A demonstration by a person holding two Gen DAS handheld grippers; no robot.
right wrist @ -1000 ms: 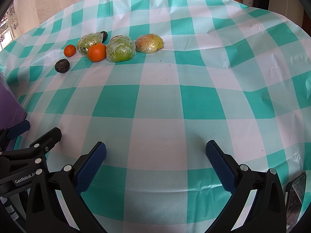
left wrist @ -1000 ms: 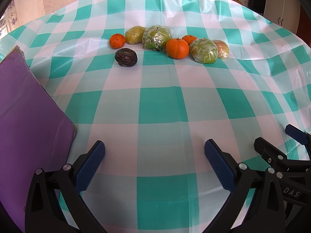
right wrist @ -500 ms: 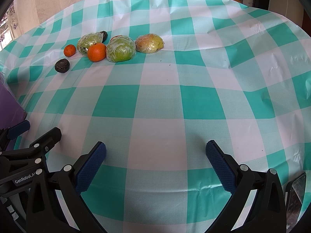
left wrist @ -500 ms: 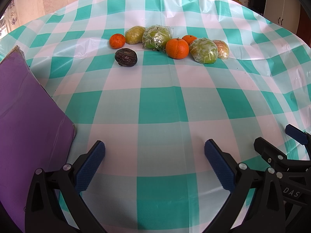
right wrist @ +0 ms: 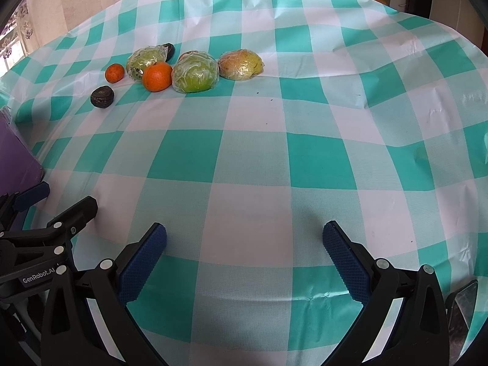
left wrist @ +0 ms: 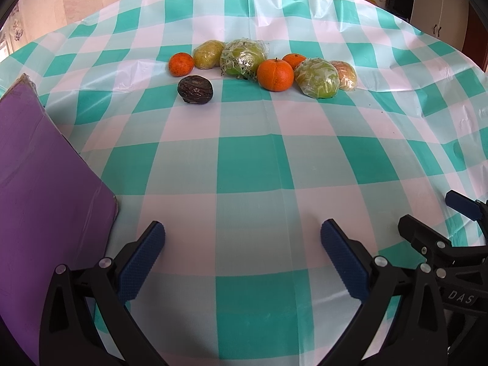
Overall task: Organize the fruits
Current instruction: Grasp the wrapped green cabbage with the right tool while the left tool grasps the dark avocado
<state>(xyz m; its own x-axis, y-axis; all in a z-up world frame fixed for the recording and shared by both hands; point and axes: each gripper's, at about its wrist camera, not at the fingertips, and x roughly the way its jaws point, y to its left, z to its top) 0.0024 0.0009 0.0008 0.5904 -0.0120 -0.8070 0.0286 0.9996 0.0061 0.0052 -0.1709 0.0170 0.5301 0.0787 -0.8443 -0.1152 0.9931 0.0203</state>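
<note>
Several fruits lie in a cluster at the far side of the checked tablecloth: a dark wrinkled fruit (left wrist: 195, 89), a small orange (left wrist: 181, 64), a big orange (left wrist: 275, 74), a third orange (left wrist: 293, 59), and wrapped green fruits (left wrist: 317, 78) (left wrist: 242, 57). In the right wrist view the dark fruit (right wrist: 102, 97) and the big orange (right wrist: 156, 76) show at far left. My left gripper (left wrist: 242, 254) is open and empty near the table's front. My right gripper (right wrist: 244, 254) is open and empty beside it, far from the fruits.
A purple flat mat or board (left wrist: 39, 189) lies at the left, next to my left gripper. The teal-and-white tablecloth (left wrist: 253, 158) covers the table. A dark phone-like object (right wrist: 460, 305) lies at the front right edge. Cabinets stand behind the table.
</note>
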